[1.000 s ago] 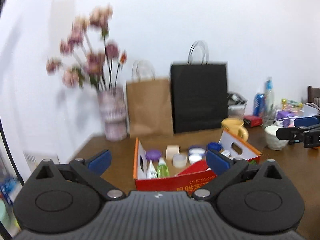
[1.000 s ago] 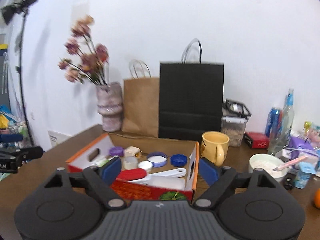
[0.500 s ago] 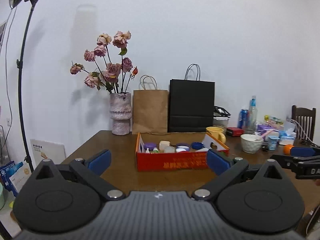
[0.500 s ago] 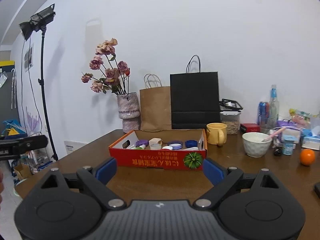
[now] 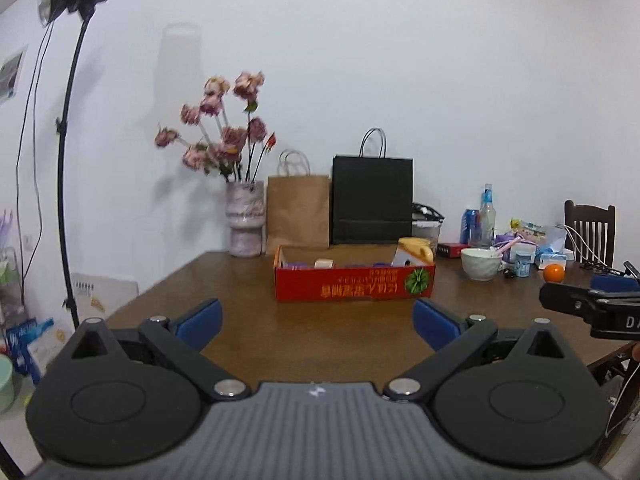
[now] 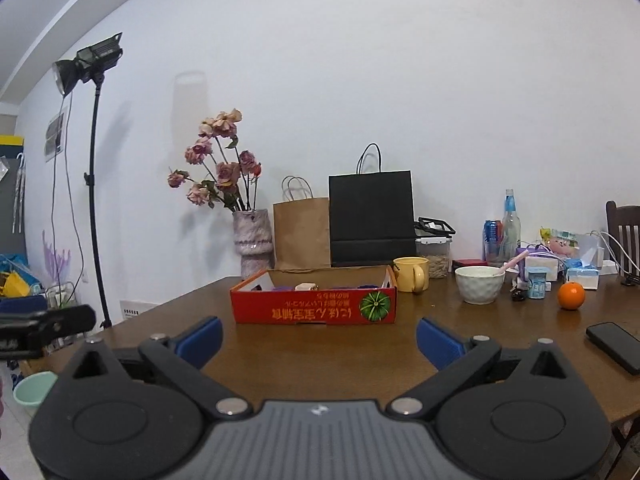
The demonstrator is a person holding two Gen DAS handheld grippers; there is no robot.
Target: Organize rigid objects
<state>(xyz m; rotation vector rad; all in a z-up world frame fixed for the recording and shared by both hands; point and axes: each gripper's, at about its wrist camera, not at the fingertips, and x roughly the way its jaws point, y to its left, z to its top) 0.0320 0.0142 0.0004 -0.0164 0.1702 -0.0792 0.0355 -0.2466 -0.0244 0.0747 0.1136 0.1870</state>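
Observation:
A red cardboard box (image 5: 354,285) with small jars and lids inside stands in the middle of the brown table (image 5: 280,336); it also shows in the right wrist view (image 6: 314,307). Only the tops of its contents show over the rim. My left gripper (image 5: 316,322) is open and empty, held well back from the box near the table's front edge. My right gripper (image 6: 318,340) is open and empty, also well back from the box. The right gripper shows at the right edge of the left wrist view (image 5: 592,308).
Behind the box stand a vase of flowers (image 6: 253,240), a brown paper bag (image 6: 302,232), a black paper bag (image 6: 372,216) and a yellow mug (image 6: 410,274). To the right are a white bowl (image 6: 479,289), an orange (image 6: 571,295), a phone (image 6: 614,346) and bottles. A light stand (image 6: 96,184) is left.
Both grippers have pulled back and away from the box, which now looks smaller and farther. Both stayed open and empty.

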